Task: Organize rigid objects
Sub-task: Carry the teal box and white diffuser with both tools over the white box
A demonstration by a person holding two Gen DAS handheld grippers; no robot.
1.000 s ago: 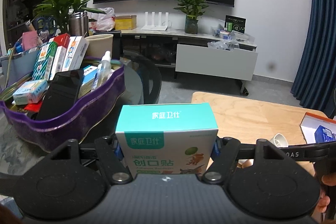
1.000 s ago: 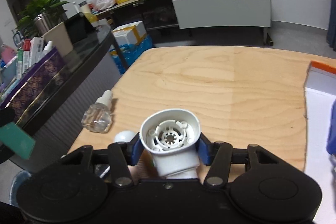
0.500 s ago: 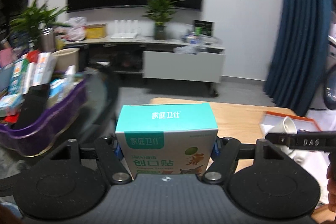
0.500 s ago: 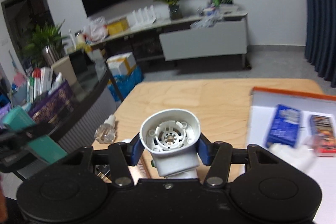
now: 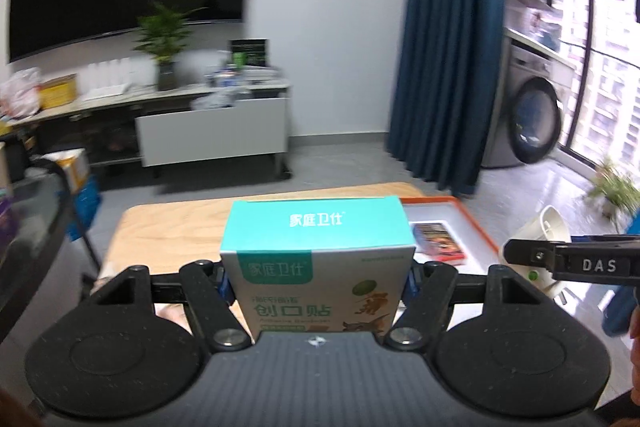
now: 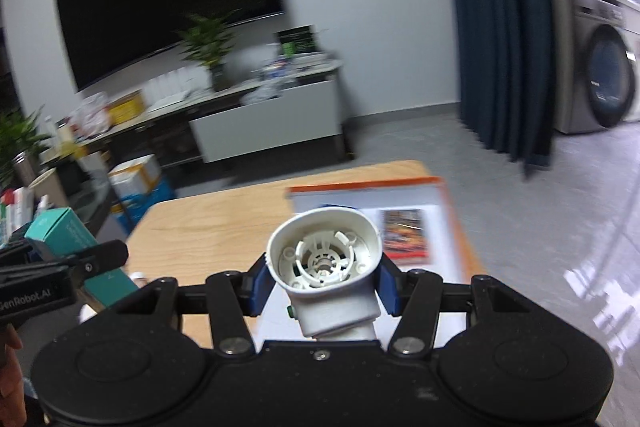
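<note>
A teal and white carton [image 5: 316,235] with printed lettering sits upright between the blue pads of my left gripper [image 5: 318,283], which is shut on it above the wooden table [image 5: 168,227]. My right gripper [image 6: 324,283] is shut on a white plastic housing [image 6: 324,255] whose round open mouth faces the camera. Beyond it lies a white tray with an orange rim [image 6: 360,185], holding a colourful flat packet [image 6: 404,235] and a blue item mostly hidden behind the housing. The left gripper [image 6: 60,267] with its carton [image 6: 60,231] shows at the left of the right wrist view.
A dark glass table [image 5: 28,227] stands left of the wooden one, with a cardboard box [image 6: 136,175] on the floor between. Behind are a low TV cabinet [image 5: 212,131], a blue curtain [image 5: 448,47] and a washing machine [image 5: 532,123].
Both grippers have swung right with their loads, away from the purple basket on the glass table. The tray at the wooden table's right end has come into view ahead; the right gripper rose.
</note>
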